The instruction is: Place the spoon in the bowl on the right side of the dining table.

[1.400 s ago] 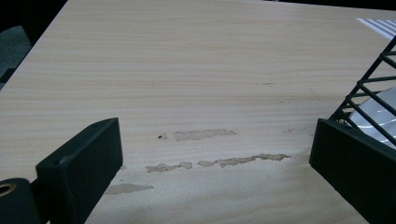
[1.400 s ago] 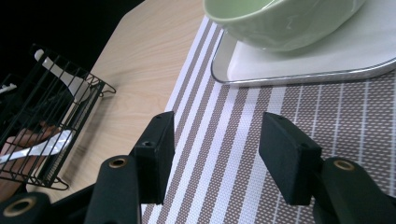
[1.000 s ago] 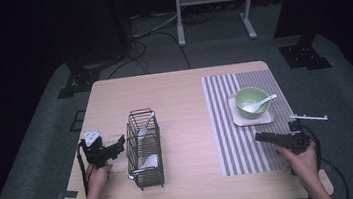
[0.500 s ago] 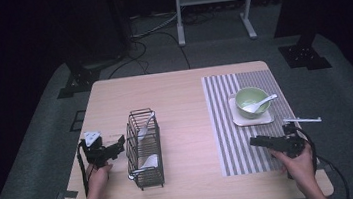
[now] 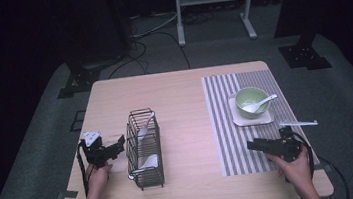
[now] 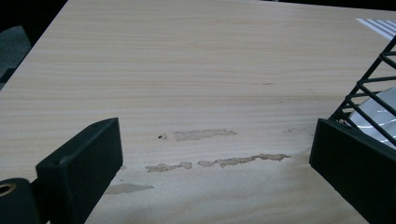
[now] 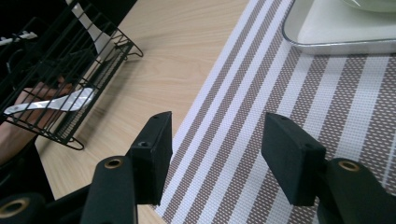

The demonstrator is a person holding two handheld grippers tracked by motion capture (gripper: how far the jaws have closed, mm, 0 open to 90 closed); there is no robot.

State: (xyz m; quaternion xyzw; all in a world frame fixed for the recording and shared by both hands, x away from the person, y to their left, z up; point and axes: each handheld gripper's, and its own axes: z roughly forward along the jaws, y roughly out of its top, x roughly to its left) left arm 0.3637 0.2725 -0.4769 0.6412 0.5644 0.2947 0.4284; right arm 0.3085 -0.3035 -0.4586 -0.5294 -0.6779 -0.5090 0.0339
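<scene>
Wooden table (image 5: pixel 179 94) is carrying a striped mat (image 5: pixel 227 124) and a wire rack (image 5: pixel 145 148) holding white spoons. I am keeping my left gripper (image 5: pixel 118 145) spread, empty, just beside the rack. My right gripper (image 5: pixel 251 146) is hovering spread over the mat, near the green bowl (image 5: pixel 250 102) sitting on its small tray (image 5: pixel 252 118).

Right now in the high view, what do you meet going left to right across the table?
Left gripper → wire rack → striped placemat → green bowl on its square plate; the right gripper sits nearer, over the mat.
</scene>
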